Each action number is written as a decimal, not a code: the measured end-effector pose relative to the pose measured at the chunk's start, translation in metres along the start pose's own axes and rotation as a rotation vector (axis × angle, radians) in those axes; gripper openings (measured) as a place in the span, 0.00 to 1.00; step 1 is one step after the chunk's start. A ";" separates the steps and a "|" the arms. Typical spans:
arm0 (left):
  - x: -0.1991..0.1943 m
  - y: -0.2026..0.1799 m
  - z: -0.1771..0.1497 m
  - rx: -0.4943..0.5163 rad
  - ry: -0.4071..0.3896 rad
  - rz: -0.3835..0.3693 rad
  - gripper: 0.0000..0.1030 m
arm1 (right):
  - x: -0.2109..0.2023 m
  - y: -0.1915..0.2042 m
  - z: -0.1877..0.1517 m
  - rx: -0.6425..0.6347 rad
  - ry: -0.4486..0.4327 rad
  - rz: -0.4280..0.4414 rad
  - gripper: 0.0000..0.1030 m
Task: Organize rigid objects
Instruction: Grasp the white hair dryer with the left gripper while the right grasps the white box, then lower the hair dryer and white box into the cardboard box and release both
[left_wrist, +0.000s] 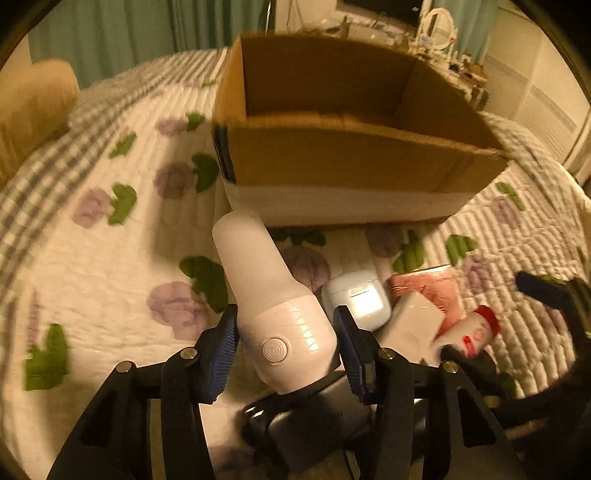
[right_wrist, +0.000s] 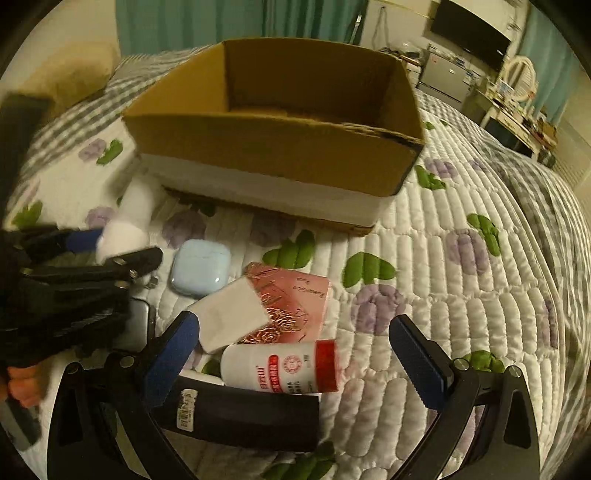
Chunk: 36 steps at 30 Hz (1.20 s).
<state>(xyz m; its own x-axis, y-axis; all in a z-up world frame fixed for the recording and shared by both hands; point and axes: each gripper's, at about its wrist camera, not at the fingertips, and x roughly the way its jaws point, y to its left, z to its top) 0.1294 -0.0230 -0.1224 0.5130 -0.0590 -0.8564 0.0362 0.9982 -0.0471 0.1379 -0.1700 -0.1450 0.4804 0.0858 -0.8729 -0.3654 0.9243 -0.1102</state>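
My left gripper is shut on a white bottle-shaped device with a round button, held above the quilt in front of an open cardboard box. My right gripper is open over a white bottle with a red cap, a dark flat case, a white block and a pink booklet. A light blue earbud case lies beyond them. The left gripper with the white device shows at the left of the right wrist view.
The cardboard box stands on a floral quilted bed. A beige pillow lies far left. A dresser with a mirror stands behind the bed at the right. A dark device lies under my left gripper.
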 end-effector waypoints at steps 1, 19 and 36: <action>-0.009 0.001 -0.001 0.010 -0.020 0.001 0.50 | 0.002 0.005 0.001 -0.018 0.009 0.008 1.00; -0.034 0.014 -0.008 0.058 -0.052 0.007 0.50 | 0.053 0.036 0.012 -0.074 0.098 0.032 0.70; -0.112 -0.016 0.103 0.161 -0.268 -0.007 0.51 | -0.136 -0.030 0.134 -0.026 -0.332 -0.027 0.70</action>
<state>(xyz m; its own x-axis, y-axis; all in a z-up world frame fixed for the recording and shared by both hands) 0.1598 -0.0330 0.0271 0.7193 -0.0872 -0.6892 0.1649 0.9852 0.0474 0.1906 -0.1596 0.0403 0.7226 0.1816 -0.6670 -0.3669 0.9185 -0.1474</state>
